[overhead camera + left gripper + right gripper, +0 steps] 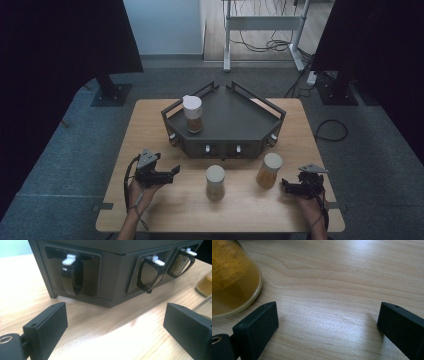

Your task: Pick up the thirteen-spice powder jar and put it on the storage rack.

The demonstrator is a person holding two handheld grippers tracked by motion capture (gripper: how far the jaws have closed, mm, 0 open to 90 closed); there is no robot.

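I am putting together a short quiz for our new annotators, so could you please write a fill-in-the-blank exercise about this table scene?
1. The number of jars standing on the dark tray is ____.
2. The jars standing on the wooden table in front of the tray number ____.
3. The fingers of the left gripper stand ____, with nothing between them.
4. The jar nearest the right gripper holds a powder coloured ____.

Missing words: one; two; open; yellow-orange
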